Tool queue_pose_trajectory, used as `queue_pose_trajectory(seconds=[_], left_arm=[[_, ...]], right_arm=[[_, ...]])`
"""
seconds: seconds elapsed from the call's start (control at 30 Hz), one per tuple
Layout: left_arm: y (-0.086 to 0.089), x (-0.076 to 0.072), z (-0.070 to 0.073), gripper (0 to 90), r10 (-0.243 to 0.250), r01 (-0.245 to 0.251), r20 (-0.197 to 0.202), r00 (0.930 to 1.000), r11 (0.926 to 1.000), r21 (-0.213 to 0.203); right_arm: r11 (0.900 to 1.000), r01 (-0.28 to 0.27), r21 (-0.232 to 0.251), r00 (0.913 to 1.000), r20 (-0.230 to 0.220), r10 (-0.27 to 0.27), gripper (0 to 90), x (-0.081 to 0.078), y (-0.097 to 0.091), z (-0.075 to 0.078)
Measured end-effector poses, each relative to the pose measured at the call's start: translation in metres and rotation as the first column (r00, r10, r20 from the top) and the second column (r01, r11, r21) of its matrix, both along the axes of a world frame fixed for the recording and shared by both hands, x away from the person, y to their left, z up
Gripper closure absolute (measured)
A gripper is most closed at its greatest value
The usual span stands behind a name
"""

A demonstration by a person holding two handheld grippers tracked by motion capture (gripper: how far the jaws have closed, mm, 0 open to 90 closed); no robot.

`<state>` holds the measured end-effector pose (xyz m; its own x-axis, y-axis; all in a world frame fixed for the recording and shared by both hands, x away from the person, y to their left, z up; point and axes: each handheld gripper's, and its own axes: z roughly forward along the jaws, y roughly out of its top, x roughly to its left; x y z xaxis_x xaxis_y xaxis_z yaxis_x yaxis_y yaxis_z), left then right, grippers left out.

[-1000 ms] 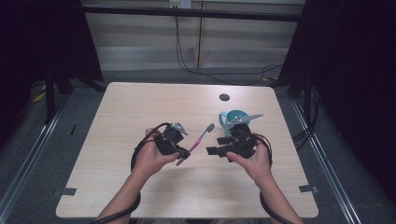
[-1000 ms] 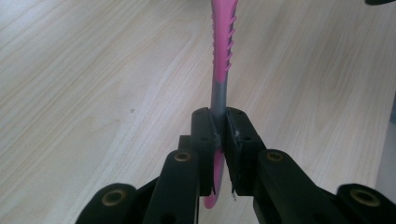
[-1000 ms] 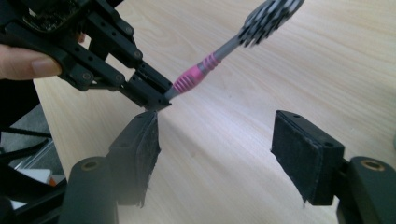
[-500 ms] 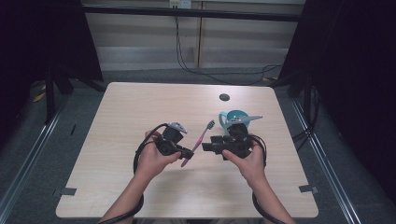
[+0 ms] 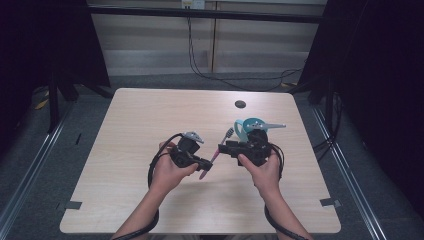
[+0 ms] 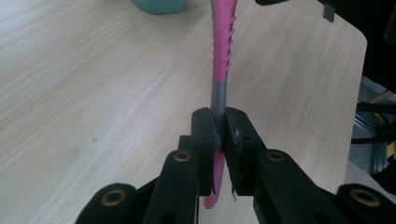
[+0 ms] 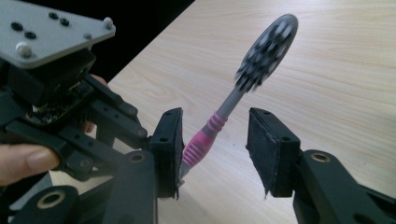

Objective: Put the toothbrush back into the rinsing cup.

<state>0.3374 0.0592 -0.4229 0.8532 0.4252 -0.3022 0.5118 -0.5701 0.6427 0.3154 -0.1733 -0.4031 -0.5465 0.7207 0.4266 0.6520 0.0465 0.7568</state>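
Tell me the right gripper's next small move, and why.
Probably finish closing the right gripper on the toothbrush. Its jaws have just been closing, yet one pad stands clear of the handle, which the left gripper holds clamped.

toothbrush [image 7: 219,122]: pink ribbed rubbery grip, grey smooth plastic neck | bench [image 5: 150,120]: pale wood-grain laminate, matt | left gripper [image 6: 219,140]: black matt plastic | cup [image 5: 245,129]: teal glossy plastic

Lab, bare table [image 5: 150,115], black curtains [image 5: 375,75], cables [image 5: 200,60]
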Motion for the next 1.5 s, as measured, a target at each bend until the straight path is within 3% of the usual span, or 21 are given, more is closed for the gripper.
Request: queue_pose_trajectory(seconds=[0.3, 0.43, 0.5, 0.57, 0.63, 0.7, 0.83, 1.07, 1.13, 1.17, 1.23, 1.27, 1.3, 1.33, 1.4, 1.43, 1.5], left_arm=[[-0.005, -0.003, 0.001, 82.7, 0.000, 0.000, -0.002, 1.0000, 0.9991, -0.043], [-0.007, -0.004, 0.002, 82.7, 0.001, -0.001, 0.001, 1.0000, 0.9986, -0.053], [-0.009, -0.005, 0.001, 82.6, 0.002, -0.002, 0.000, 1.0000, 0.9980, -0.063], [-0.011, -0.007, 0.000, 82.4, 0.002, -0.003, -0.004, 1.0000, 0.9974, -0.072], [-0.013, -0.007, -0.001, 82.0, -0.004, 0.004, -0.002, 1.0000, 0.9972, -0.074], [-0.016, -0.008, -0.002, 81.6, -0.001, 0.000, -0.011, 0.9999, 0.9946, -0.103], [-0.018, -0.009, -0.001, 80.5, -0.006, 0.004, -0.015, 0.9999, 0.9902, -0.140], [-0.026, -0.012, 0.002, 76.2, -0.034, 0.036, 0.020, 0.9992, 0.9894, -0.141], [-0.026, -0.012, 0.001, 65.3, -0.027, 0.032, 0.039, 0.9989, 0.9894, -0.142], [-0.025, -0.011, 0.001, 65.3, -0.018, 0.025, 0.052, 0.9985, 0.9896, -0.142], [-0.023, -0.010, 0.000, 51.1, -0.019, 0.029, 0.085, 0.9962, 0.9918, -0.124], [-0.022, -0.010, -0.001, 51.1, -0.019, 0.031, 0.103, 0.9946, 0.9929, -0.115], [-0.021, -0.010, -0.001, 37.6, -0.013, 0.027, 0.127, 0.9918, 0.9944, -0.102], [-0.018, -0.009, -0.003, 33.4, -0.004, 0.017, 0.170, 0.9854, 0.9972, -0.073], [-0.017, -0.009, -0.004, 26.6, -0.004, 0.016, 0.176, 0.9843, 0.9979, -0.063], [-0.014, -0.010, -0.008, 24.3, -0.003, 0.011, 0.196, 0.9805, 0.9993, -0.036], [-0.013, -0.010, -0.011, 23.6, -0.006, 0.010, 0.198, 0.9801, 0.9997, -0.022]], right_arm=[[0.9986, 0.041, 0.033, 0.9991, 0.014, -0.041, 65.6, 0.003, 0.003, 0.000], [0.9967, 0.062, 0.052, 0.9975, 0.030, -0.064, 76.6, 0.002, 0.003, 0.001], [0.9919, 0.059, 0.113, 0.9981, 0.013, -0.061, 81.1, 0.002, 0.001, 0.001], [0.9898, 0.042, 0.136, 0.9990, 0.006, -0.044, 82.9, 0.002, 0.003, 0.002], [0.9898, 0.034, 0.138, 0.9993, 0.008, -0.035, 83.3, 0.002, 0.004, 0.002], [0.9935, 0.021, 0.112, 0.9993, 0.028, -0.024, 83.7, 0.001, 0.007, 0.006], [0.9930, 0.017, 0.117, 0.9991, 0.036, -0.021, 83.9, 0.001, 0.006, 0.009], [0.9942, 0.013, 0.107, 0.9982, 0.057, -0.019, 84.0, 0.001, 0.008, 0.011], [0.9945, 0.011, 0.104, 0.9978, 0.064, -0.018, 84.0, 0.000, 0.008, 0.012], [0.9948, 0.011, 0.101, 0.9975, 0.068, -0.018, 84.0, 0.000, 0.007, 0.012], [0.9953, 0.017, 0.096, 0.9964, 0.081, -0.025, 84.0, -0.001, 0.003, 0.014], [0.9953, 0.017, 0.096, 0.9964, 0.081, -0.025, 84.0, -0.001, 0.003, 0.014], [0.9950, 0.020, 0.098, 0.9950, 0.095, -0.029, 84.0, -0.001, -0.001, 0.016], [0.9953, 0.024, 0.093, 0.9946, 0.098, -0.034, 84.0, -0.002, -0.003, 0.017], [0.9956, 0.033, 0.087, 0.9933, 0.107, -0.043, 84.0, -0.002, -0.007, 0.019], [0.9956, 0.036, 0.087, 0.9929, 0.110, -0.045, 84.0, -0.002, -0.010, 0.020], [0.9957, 0.037, 0.085, 0.9923, 0.115, -0.046, 84.0, -0.003, -0.011, 0.022]])
